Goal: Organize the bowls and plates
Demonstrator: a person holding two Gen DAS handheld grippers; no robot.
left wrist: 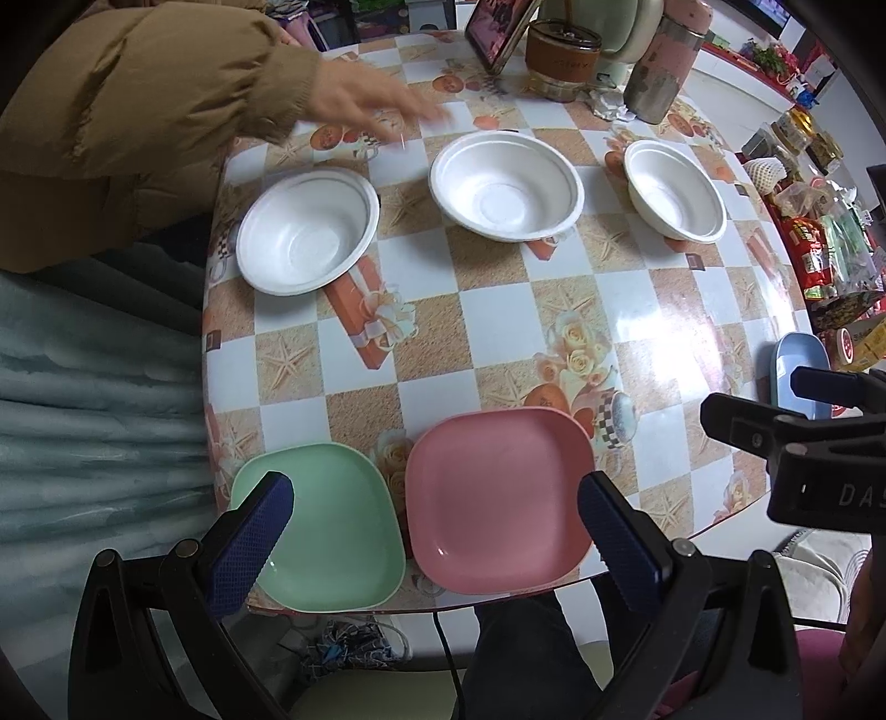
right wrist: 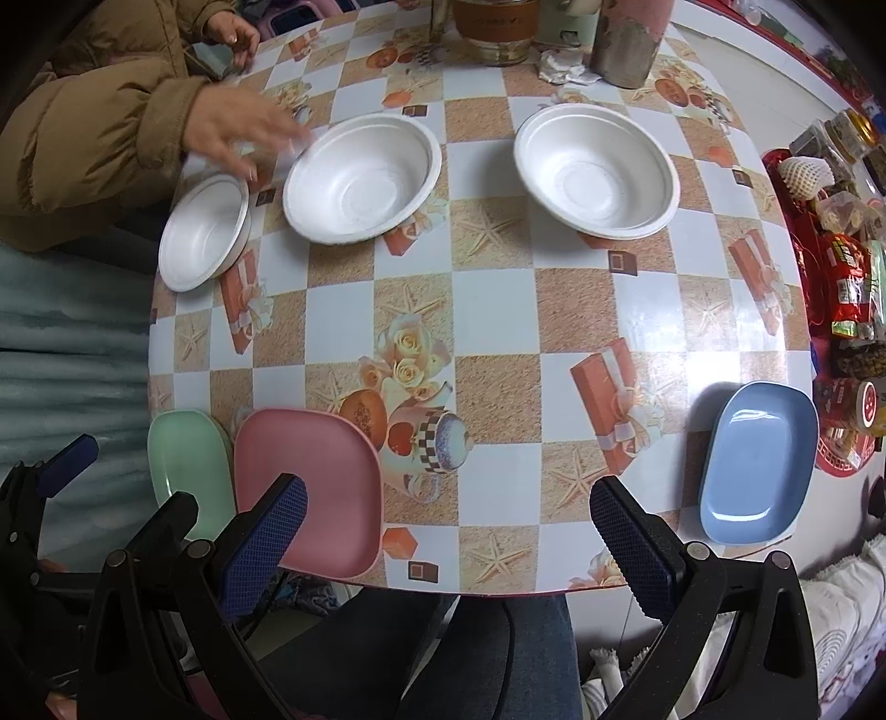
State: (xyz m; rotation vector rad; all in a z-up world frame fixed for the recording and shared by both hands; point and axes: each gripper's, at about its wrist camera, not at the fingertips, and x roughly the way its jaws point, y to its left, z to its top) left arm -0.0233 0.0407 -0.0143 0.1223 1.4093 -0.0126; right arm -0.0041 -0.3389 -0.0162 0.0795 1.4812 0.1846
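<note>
Three white bowls stand apart in a row across the far half of the table: left [left wrist: 307,230] [right wrist: 205,232], middle [left wrist: 506,185] [right wrist: 362,180], right [left wrist: 675,191] [right wrist: 597,171]. Along the near edge lie a green plate [left wrist: 332,531] [right wrist: 188,471], a pink plate [left wrist: 498,498] [right wrist: 310,487] and, far right, a blue plate [right wrist: 758,462] [left wrist: 797,371]. My left gripper [left wrist: 437,531] is open and empty above the green and pink plates. My right gripper [right wrist: 448,531] is open and empty over the near edge between the pink and blue plates.
Another person's arm in a brown jacket [left wrist: 138,99] reaches over the far left, hand [left wrist: 376,105] beside the left bowl. A jar [left wrist: 562,55], a metal flask [left wrist: 662,72] and a phone [left wrist: 498,30] stand at the back. Snack packets [right wrist: 847,277] crowd the right edge.
</note>
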